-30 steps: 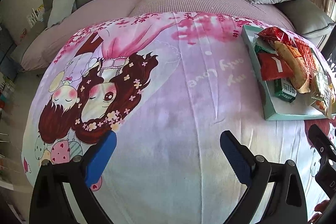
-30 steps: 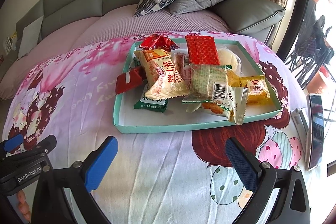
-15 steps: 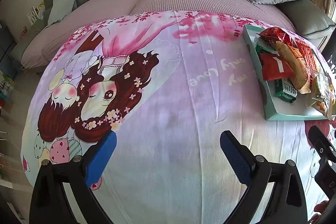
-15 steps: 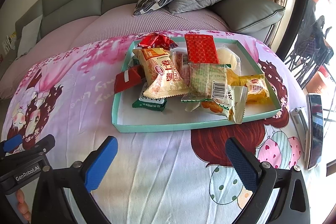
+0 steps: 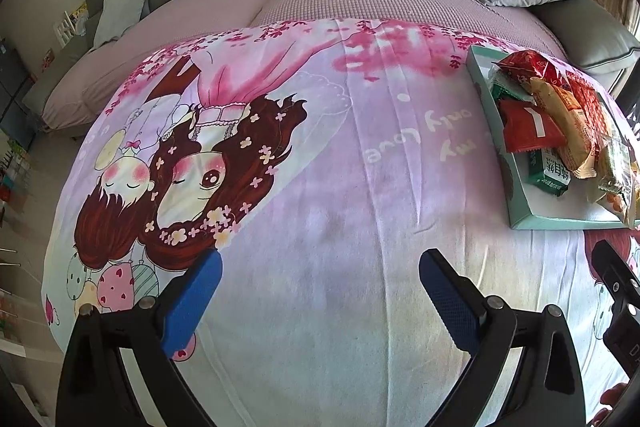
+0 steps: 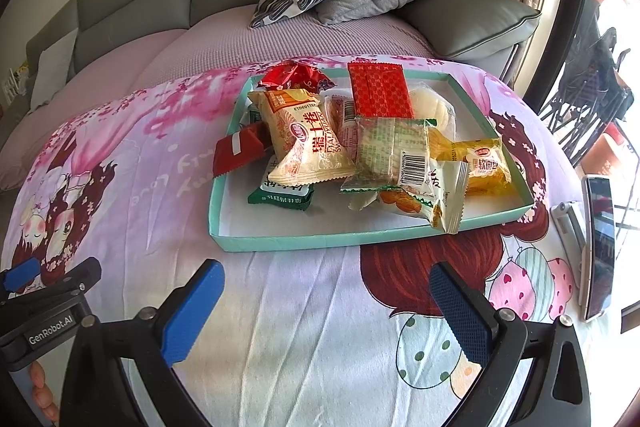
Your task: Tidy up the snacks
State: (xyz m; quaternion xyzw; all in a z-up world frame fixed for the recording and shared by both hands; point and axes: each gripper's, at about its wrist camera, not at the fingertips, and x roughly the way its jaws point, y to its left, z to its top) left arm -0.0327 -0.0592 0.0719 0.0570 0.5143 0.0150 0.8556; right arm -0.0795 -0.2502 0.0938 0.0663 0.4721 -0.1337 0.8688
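Two grippers are in our hands, and both hold nothing. Our left gripper [image 5: 318, 289] has its blue fingers spread wide over the pink cartoon blanket [image 5: 328, 163]. Our right gripper [image 6: 326, 301] is spread wide too, just in front of the green tray [image 6: 276, 241]. We see the snacks [image 6: 360, 151] piled up inside that tray. A red packet [image 6: 236, 155] hangs over its left wall. A phone [image 6: 600, 247] lies to the right.

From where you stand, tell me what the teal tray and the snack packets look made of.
Teal tray: probably cardboard, matte; thin straight walls, sharp folded corners, plain white floor.
Snack packets, e.g. the yellow packet: thin plastic film, glossy; crimped serrated ends, wrinkles, glare. The red packet looks the same, though a foil lining cannot be ruled out.
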